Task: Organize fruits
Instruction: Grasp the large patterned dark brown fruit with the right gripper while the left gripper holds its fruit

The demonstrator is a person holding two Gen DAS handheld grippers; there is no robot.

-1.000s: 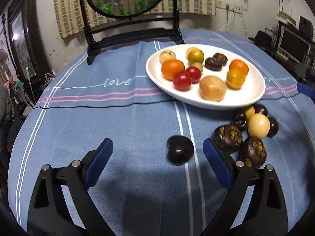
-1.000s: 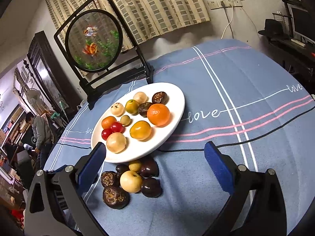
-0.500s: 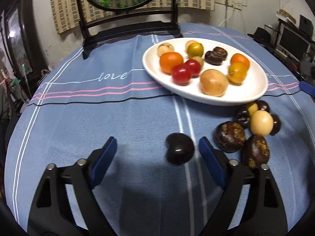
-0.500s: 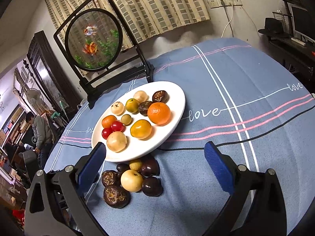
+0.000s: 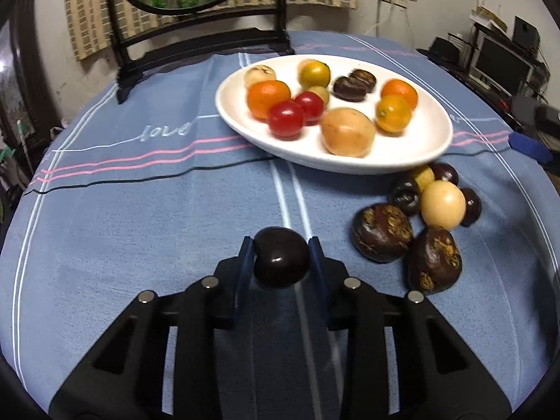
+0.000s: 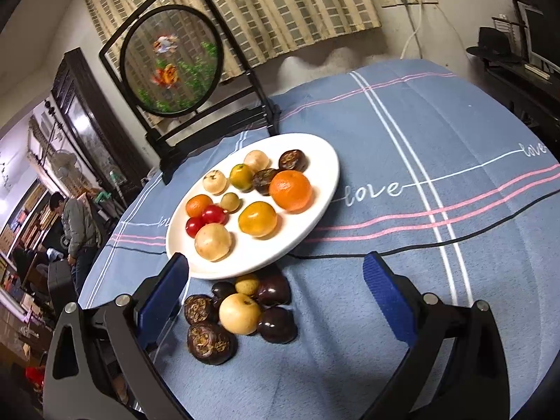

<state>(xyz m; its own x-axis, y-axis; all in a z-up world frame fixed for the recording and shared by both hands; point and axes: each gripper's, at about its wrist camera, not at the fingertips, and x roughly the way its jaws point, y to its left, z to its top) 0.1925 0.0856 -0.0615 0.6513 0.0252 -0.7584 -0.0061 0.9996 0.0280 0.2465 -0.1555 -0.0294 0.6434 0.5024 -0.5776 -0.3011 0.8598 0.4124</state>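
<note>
Partly hidden between left hand-held gripper (image 5: 281, 250) pads: dark fruit (image 5: 281, 257)

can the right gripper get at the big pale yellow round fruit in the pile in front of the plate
Probably yes. The right gripper is open and empty, and the pale yellow round fruit lies between its blue pads. Dark brown fruits crowd against it, so the pads may nudge those.

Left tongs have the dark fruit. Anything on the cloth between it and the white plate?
Nothing visible. Bare tablecloth lies between the dark fruit in the left tongs and the white plate; the loose fruit pile sits off to the right.
</note>
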